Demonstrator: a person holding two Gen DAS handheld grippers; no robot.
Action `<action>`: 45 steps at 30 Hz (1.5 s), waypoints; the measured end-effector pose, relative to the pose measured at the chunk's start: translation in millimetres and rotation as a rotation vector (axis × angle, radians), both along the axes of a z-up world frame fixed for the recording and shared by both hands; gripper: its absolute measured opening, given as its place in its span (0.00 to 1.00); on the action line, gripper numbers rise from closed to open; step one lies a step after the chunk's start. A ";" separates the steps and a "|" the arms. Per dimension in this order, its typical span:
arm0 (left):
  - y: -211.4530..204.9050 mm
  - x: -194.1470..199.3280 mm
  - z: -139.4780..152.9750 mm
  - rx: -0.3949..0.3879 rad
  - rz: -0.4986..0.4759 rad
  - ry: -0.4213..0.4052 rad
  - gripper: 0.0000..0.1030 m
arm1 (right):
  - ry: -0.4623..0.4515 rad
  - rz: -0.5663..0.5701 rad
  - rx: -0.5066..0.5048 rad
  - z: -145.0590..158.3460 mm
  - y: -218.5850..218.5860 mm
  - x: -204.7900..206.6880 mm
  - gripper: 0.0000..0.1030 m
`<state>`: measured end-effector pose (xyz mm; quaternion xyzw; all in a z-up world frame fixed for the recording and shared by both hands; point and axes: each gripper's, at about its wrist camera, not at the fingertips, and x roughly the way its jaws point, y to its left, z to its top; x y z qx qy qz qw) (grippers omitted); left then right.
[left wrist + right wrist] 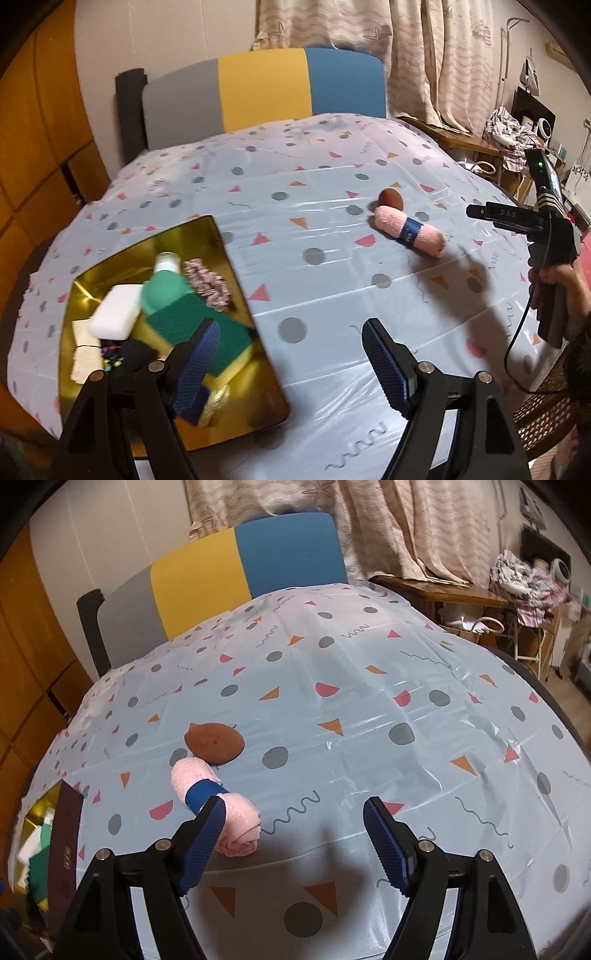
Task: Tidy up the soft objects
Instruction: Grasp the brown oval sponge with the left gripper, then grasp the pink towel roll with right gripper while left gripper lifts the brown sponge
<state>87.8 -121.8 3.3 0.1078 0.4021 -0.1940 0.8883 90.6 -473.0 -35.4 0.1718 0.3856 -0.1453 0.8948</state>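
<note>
Overhead, two grippers work one table draped in a pale, dotted plastic cloth. Two soft things lie loose on it: one pink towel roll with a blue band around its middle, and one brown egg-shaped sponge touching the roll's far end. One gold tray sits at the table's left, holding about seven pieces: a white sponge, a green-and-yellow scourer, a teal blender, a pinkish scrunchie, a black item, a pale cloth and a white-capped piece behind the blender.

Left gripper hangs wide open and empty, its left finger over the tray's edge, its right over bare cloth. Right gripper is also wide open, gripping nothing; its left finger overlaps the roll's near half in the right wrist view, though contact cannot be confirmed. A hand holds that gripper at the table's right edge.
</note>
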 end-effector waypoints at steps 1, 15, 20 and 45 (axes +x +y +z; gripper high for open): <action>-3.6 3.6 -1.0 -0.007 0.000 0.017 0.75 | -0.004 -0.006 0.007 0.9 -1.5 -1.0 0.76; -85.1 105.1 -22.7 -0.254 -0.044 0.343 0.60 | -0.011 -0.035 0.057 1.8 -9.6 -3.8 0.79; -140.4 134.2 -20.6 -0.215 -0.138 0.309 0.60 | -0.008 -0.059 0.087 0.3 -15.4 -5.3 0.79; -229.7 213.5 -76.4 -0.172 -0.287 0.308 0.36 | 0.007 -0.072 0.246 -9.4 -26.6 -4.6 0.81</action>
